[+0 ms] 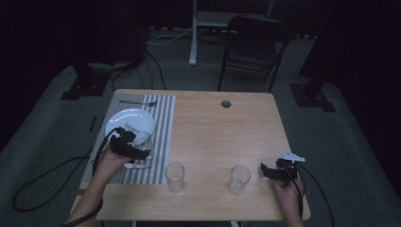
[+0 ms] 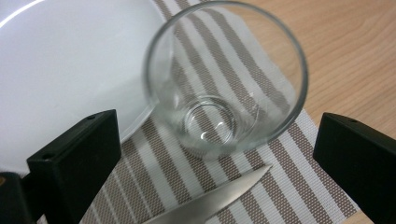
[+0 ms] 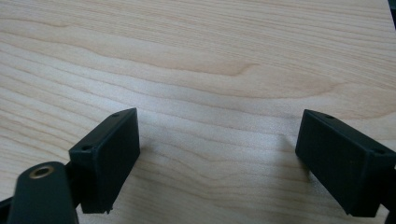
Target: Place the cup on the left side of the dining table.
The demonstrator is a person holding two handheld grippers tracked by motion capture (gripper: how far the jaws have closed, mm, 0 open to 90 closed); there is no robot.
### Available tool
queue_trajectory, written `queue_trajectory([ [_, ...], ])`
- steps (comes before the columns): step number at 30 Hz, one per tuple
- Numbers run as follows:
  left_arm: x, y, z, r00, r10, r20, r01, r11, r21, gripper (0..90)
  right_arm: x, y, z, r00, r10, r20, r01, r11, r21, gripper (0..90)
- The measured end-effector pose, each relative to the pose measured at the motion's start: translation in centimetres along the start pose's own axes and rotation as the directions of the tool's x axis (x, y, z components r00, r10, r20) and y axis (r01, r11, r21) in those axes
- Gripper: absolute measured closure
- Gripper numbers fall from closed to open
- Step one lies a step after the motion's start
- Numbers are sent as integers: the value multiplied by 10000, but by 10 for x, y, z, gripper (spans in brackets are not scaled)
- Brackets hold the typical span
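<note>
Left tool, jaws apart, faces an empty glass standing on the striped mat beside the white plate. Right tool, jaws apart, over bare bench.

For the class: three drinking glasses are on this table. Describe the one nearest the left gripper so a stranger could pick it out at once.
Start at the grey-and-white striped placemat on the left of the light wooden table. Beside its round white plate stands a clear, empty drinking glass, just ahead of the open left gripper. Unlike the two other clear glasses on bare wood, it stands on the stripes, with a silver knife tip nearby.
</note>
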State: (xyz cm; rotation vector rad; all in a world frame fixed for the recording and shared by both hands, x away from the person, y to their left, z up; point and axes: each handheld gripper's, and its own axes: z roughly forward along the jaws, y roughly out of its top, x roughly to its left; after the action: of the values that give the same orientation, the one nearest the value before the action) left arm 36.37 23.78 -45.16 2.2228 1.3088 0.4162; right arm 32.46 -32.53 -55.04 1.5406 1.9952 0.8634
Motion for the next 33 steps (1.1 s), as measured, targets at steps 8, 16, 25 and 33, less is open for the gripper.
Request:
queue_trajectory([
  [8, 5, -27, -4, 9942, -543, -927, 491, 9972, -571, 14, 0, 0, 0, 10000, -1, 0, 1, 10000, 0, 133],
  [16, 13, -51, -1, 9848, -1367, -1069, 1307, 9896, -607, 14, 0, 0, 0, 10000, -8, 0, 8, 10000, -4, 133],
  [25, 16, -74, 3, 9711, -2055, -1209, 1978, 9775, -728, 14, 0, 0, 0, 10000, 3, 1, -3, 10000, 11, 134],
  [33, 16, -102, -2, 9458, -2757, -1718, 2554, 9579, -1313, 14, 0, 0, 0, 10000, 14, -2, -14, 10000, 6, 133],
])
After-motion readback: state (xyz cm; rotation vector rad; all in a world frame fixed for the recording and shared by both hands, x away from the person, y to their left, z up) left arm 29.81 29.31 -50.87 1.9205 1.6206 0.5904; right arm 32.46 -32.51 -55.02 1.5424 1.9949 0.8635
